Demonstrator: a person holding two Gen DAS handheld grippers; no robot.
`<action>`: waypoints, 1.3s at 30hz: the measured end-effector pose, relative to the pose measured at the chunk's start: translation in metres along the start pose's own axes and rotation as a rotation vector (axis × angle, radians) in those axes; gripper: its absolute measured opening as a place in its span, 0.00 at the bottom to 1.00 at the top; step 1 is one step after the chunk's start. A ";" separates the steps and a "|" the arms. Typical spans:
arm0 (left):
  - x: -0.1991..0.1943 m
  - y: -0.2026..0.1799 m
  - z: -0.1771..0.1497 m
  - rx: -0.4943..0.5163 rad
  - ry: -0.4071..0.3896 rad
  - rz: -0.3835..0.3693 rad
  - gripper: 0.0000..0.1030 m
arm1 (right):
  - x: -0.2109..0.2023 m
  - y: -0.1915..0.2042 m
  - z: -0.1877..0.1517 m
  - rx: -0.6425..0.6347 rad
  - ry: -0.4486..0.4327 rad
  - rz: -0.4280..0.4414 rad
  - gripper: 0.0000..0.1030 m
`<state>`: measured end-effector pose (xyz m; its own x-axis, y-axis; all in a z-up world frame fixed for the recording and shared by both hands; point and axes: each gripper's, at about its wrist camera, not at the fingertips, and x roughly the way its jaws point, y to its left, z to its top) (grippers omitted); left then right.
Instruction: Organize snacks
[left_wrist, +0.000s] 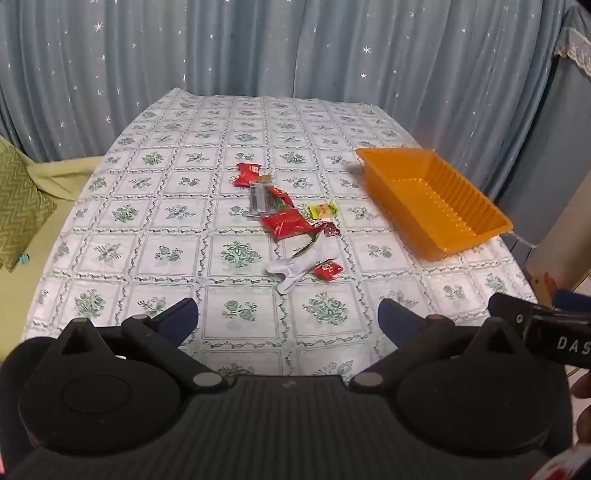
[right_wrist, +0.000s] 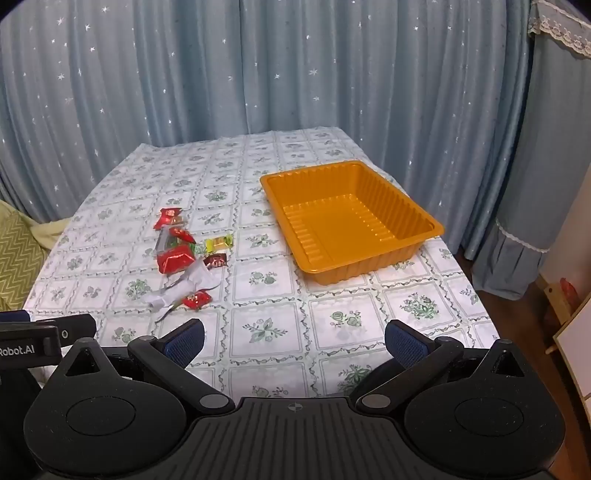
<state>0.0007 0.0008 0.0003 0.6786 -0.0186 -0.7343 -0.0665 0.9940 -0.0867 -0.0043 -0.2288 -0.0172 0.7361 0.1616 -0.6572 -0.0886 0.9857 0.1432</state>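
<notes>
Several snack packets lie in a loose pile mid-table: a large red packet (left_wrist: 286, 224) (right_wrist: 175, 258), a red packet at the far end (left_wrist: 246, 174) (right_wrist: 168, 218), a yellow candy (left_wrist: 324, 210) (right_wrist: 218, 242), a dark red candy (left_wrist: 330, 229) (right_wrist: 216, 261), a small red candy (left_wrist: 327, 270) (right_wrist: 197, 298) and a white wrapper (left_wrist: 295, 267) (right_wrist: 181, 290). An orange tray (left_wrist: 476, 221) (right_wrist: 424, 225) stands to their right with nothing in it. My left gripper (left_wrist: 288, 319) and right gripper (right_wrist: 294, 339) are open and hold nothing, above the table's near edge.
The table wears a floral checked cloth (left_wrist: 166, 221) (right_wrist: 369, 314). Blue star curtains hang behind. A green cushion (left_wrist: 18, 206) lies off the left edge. A board and furniture stand on the floor at the right (right_wrist: 569, 332).
</notes>
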 end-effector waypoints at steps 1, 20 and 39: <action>0.000 -0.001 0.001 -0.002 -0.001 -0.006 1.00 | 0.000 0.000 0.000 0.000 0.000 0.000 1.00; -0.006 0.000 0.001 0.003 -0.025 0.000 1.00 | -0.001 -0.001 -0.001 0.009 0.003 0.005 1.00; -0.006 -0.001 0.000 0.001 -0.030 -0.004 1.00 | -0.001 -0.001 -0.001 0.011 0.003 0.007 1.00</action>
<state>-0.0033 -0.0004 0.0052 0.7002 -0.0196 -0.7137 -0.0632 0.9940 -0.0893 -0.0053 -0.2303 -0.0176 0.7335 0.1686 -0.6584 -0.0862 0.9840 0.1560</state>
